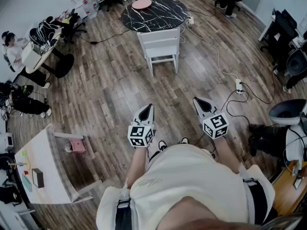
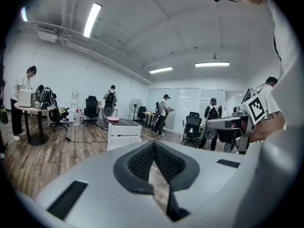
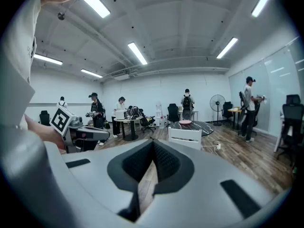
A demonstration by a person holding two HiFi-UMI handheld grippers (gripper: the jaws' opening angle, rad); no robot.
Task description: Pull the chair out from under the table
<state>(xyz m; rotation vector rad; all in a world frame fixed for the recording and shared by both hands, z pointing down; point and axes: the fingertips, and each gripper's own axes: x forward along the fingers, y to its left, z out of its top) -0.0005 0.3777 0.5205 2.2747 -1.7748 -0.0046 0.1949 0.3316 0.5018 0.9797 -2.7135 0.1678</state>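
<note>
- Left gripper (image 1: 149, 107) and right gripper (image 1: 197, 100) pointed, empty, at the white chair (image 1: 159, 44) by the black marble table (image 1: 153, 11), well apart.
- Left gripper view: jaws pressed together, chair ahead.
- Right gripper view: jaws pressed together, chair ahead.

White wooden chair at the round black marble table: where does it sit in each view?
Head view: white wooden chair upper centre, against the round black marble table.
Left gripper view: chair just left of centre.
Right gripper view: chair just right of centre.
Shared landmark: pink disc on that table.
</note>
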